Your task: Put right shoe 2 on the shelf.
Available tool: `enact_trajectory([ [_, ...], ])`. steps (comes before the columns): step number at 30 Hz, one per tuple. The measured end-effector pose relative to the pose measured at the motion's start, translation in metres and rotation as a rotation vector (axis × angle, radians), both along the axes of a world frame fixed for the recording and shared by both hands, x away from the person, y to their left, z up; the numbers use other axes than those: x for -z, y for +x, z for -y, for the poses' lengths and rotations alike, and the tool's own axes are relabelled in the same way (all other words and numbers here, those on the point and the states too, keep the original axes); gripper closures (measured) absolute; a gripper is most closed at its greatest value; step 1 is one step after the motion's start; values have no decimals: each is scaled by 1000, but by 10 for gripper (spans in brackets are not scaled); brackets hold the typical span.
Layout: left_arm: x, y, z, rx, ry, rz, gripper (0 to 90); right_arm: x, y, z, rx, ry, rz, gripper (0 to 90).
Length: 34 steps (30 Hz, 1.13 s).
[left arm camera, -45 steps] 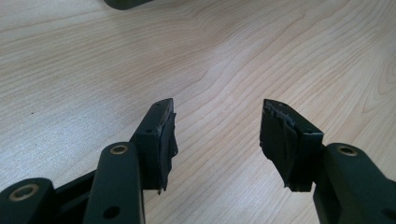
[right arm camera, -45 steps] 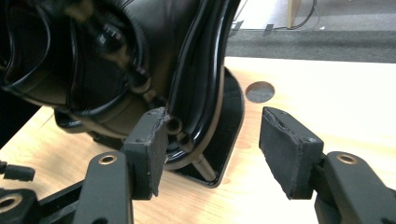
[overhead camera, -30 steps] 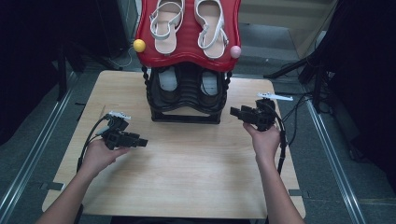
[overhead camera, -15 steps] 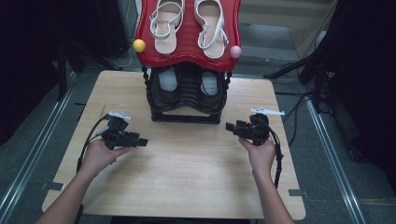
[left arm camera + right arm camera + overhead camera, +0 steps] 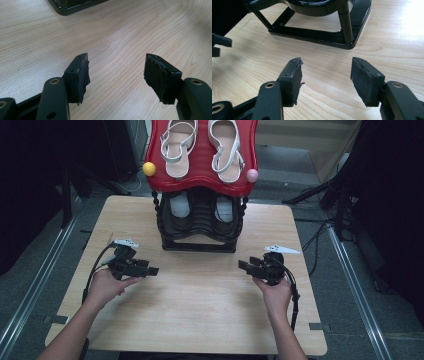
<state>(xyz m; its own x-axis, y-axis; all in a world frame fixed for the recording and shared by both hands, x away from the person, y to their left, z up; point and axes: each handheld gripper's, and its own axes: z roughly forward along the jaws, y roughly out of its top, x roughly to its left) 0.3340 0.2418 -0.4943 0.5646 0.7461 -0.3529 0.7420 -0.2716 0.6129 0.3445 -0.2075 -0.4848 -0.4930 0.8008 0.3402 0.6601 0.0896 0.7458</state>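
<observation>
My left gripper (image 5: 152,270) rests low over the wooden table (image 5: 200,315) at the left, pointing right. Its jaws have just been opening a little wider, and in the left gripper view the left gripper (image 5: 116,60) stands open over bare wood with nothing between the pads. My right gripper (image 5: 242,265) is at the right of the table, pointing left, and in its own view the right gripper (image 5: 325,62) is open and empty too. Between and beyond them stands a black shoe rack (image 5: 197,227) with a red top shelf (image 5: 200,170) carrying a pair of white sandals (image 5: 177,142).
A yellow ball (image 5: 149,168) and a pink ball (image 5: 252,175) cap the red shelf's front corners. Dark shoes with pale insoles (image 5: 180,205) sit on a lower tier. The rack's black base (image 5: 317,35) lies just ahead of the right gripper. Cables trail off the table's right edge.
The right hand has come down and toward the near edge of the table, away from the rack's right side. The left hand has stayed in place.
</observation>
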Motion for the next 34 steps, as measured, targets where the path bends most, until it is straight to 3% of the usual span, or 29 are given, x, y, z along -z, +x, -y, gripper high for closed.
enact_trajectory([
  [13,0,-1,2,11,38,25,365,3,4,2,0,-5,-12,424],
  [28,0,-1,3,4,41,26,361,4,4,5,8,-12,-9,424],
  [34,3,-1,8,-5,72,35,323,5,4,5,7,-22,-8,425],
])
